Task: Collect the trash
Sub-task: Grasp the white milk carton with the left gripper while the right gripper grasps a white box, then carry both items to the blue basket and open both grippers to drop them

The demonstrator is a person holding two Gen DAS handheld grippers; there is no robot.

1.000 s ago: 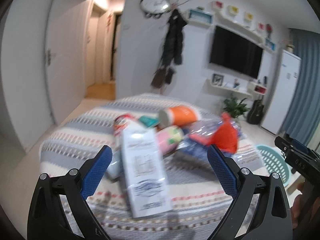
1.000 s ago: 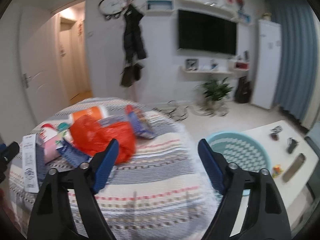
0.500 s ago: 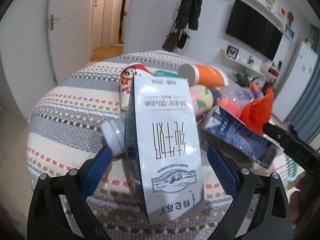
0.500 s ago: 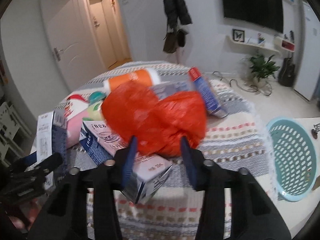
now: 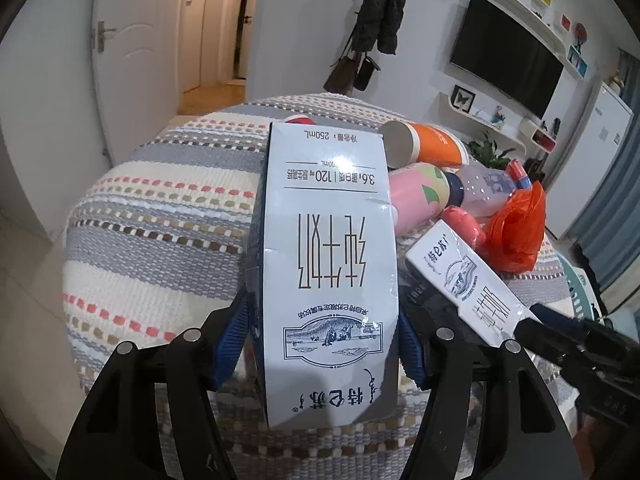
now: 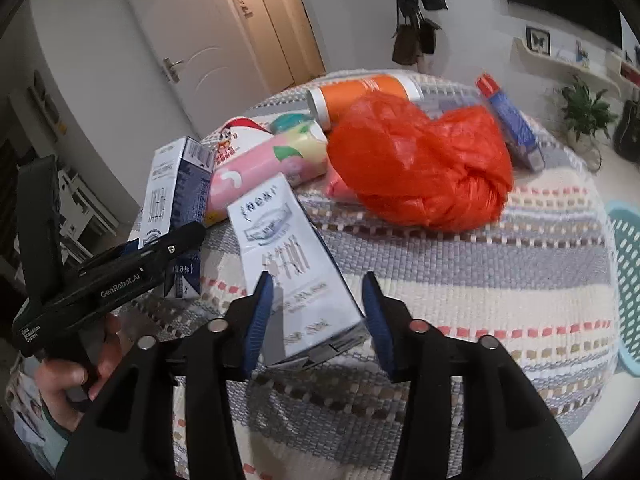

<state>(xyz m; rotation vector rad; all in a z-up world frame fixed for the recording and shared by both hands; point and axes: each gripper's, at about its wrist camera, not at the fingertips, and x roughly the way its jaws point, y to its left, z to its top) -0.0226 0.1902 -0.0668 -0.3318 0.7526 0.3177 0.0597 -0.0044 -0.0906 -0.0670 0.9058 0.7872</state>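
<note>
A pile of trash lies on a table under a striped woven cloth [image 5: 168, 216]. My left gripper [image 5: 324, 340] is shut on a white and blue milk carton [image 5: 328, 264]; it also shows in the right wrist view [image 6: 176, 200]. My right gripper [image 6: 318, 316] is shut around a second, smaller milk carton [image 6: 288, 252], which also shows in the left wrist view [image 5: 468, 280]. Behind lie an orange plastic bag [image 6: 420, 160], a pink bottle [image 6: 268, 168], an orange cup [image 5: 424, 148], a clear bottle [image 5: 486, 192] and a blue packet [image 6: 512, 124].
A teal laundry basket [image 6: 628, 280] stands off the table's right edge. A red-and-white can [image 6: 236, 136] lies at the back of the pile. White doors [image 5: 132, 52], a coat on the wall [image 5: 380, 12] and a television [image 5: 508, 64] are beyond the table.
Both grippers came down and in to the pile. The left jaws went from wide open to shut on the big carton. The right jaws narrowed and closed on the small carton.
</note>
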